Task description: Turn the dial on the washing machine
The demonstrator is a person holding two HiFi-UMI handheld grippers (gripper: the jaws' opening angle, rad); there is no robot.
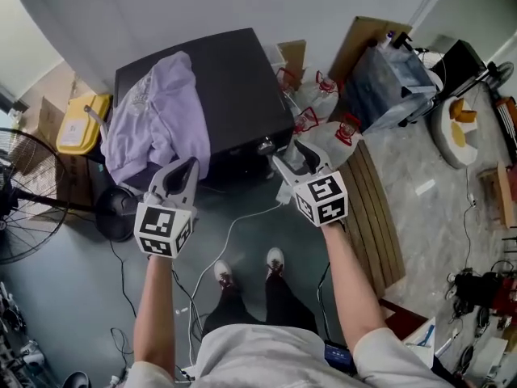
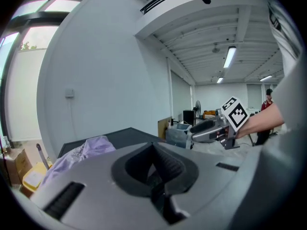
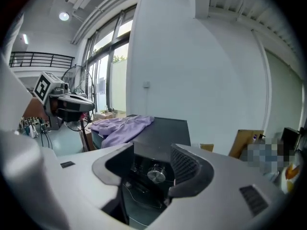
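Note:
The black washing machine (image 1: 234, 79) stands in front of me with a purple cloth (image 1: 157, 115) heaped on the left of its lid. Its silver dial (image 3: 156, 175) sits on the front panel, near the right front corner (image 1: 265, 145). My right gripper (image 3: 152, 159) is open, its jaws on either side of the dial and just short of it, not touching. In the head view the right gripper (image 1: 284, 158) points at that corner. My left gripper (image 1: 187, 166) hangs before the machine's left front, shut on nothing (image 2: 154, 169).
A yellow bin (image 1: 81, 124) and a standing fan (image 1: 24, 200) are to the left. Bags with red handles (image 1: 319, 95) and a wooden slatted panel (image 1: 376, 208) lie to the right. A white cable (image 1: 234, 225) runs over the floor by the person's feet (image 1: 250, 269).

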